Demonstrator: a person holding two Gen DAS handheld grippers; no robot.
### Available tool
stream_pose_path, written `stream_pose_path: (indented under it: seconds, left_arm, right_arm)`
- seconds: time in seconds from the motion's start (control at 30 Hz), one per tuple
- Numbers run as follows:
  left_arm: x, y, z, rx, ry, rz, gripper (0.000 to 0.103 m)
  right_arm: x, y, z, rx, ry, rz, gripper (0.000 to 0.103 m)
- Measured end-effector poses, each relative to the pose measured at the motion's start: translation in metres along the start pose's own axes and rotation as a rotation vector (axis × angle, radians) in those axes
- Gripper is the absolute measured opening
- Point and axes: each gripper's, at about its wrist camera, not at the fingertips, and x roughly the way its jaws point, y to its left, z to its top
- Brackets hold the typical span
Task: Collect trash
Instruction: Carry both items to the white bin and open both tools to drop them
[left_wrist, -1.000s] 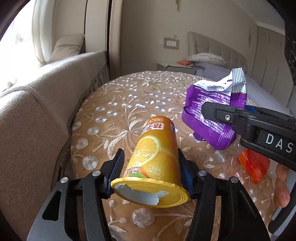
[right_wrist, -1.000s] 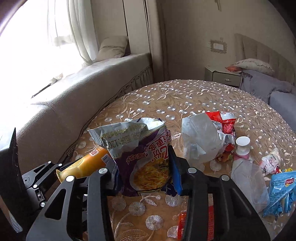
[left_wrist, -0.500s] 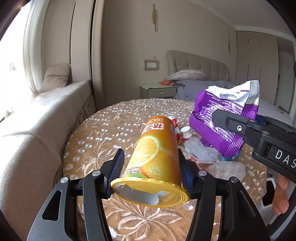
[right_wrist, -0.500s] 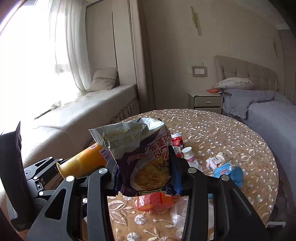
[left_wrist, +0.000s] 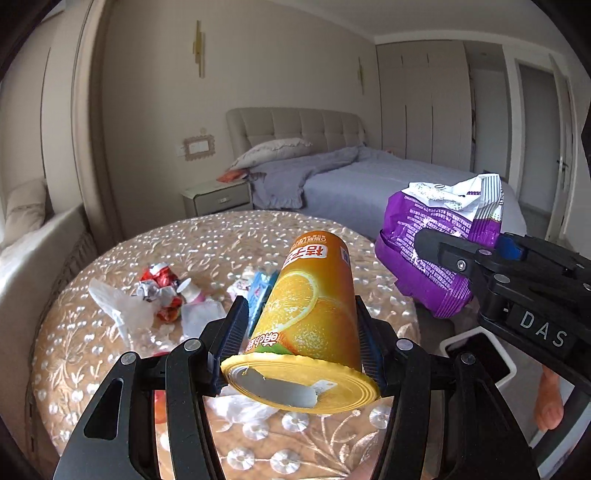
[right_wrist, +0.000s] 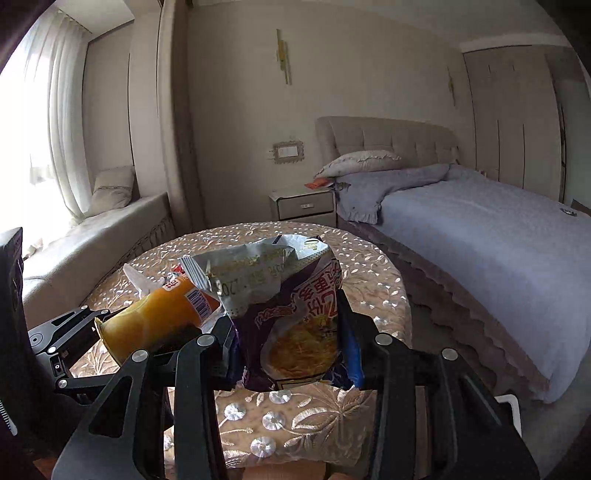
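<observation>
My left gripper (left_wrist: 301, 328) is shut on an orange juice cup (left_wrist: 310, 317) that lies tilted between the fingers, its torn foil lid toward the camera. The cup also shows in the right wrist view (right_wrist: 155, 317). My right gripper (right_wrist: 288, 339) is shut on an open purple snack bag (right_wrist: 291, 317). The same bag (left_wrist: 439, 240) shows at the right of the left wrist view, held above the table's edge. More trash lies on the round table (left_wrist: 92, 354): a red wrapper (left_wrist: 159, 277), a white plastic bag (left_wrist: 118, 306), a small white bottle (left_wrist: 190, 290), a blue packet (left_wrist: 260, 291).
A white-rimmed bin (left_wrist: 480, 354) stands on the floor right of the table, below the right gripper. A bed (right_wrist: 480, 236) is at the right, a nightstand (right_wrist: 303, 203) behind the table, a window bench (right_wrist: 92, 229) at the left.
Both grippers have risen and pulled back with their loads, swinging right. The table now sits lower and farther, and the bed and the bin have come into view.
</observation>
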Motion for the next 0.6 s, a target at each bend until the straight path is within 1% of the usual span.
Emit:
stream_pose_path:
  seconds: [0.13,0.33,0.5,0.6]
  left_arm:
    - [0.022,-0.050,0.001,0.070,0.013,-0.061,0.055]
    - [0.060,-0.116,-0.003,0.137,0.075,-0.199,0.055]
    - [0.096,-0.167,-0.020,0.197,0.143,-0.305,0.055]
    - [0.120,-0.199,-0.035,0.235,0.193,-0.363,0.055]
  right_arm:
    - [-0.013,-0.048,-0.019,0.056,0.014,-0.094,0.044]
    - [-0.031,-0.120,-0.050,0.147,0.033,-0.237,0.044]
    - [-0.026,-0.170,-0.080,0.211,0.096,-0.348,0.044]
    - [-0.016,-0.196,-0.100,0.253,0.141,-0.389,0.044]
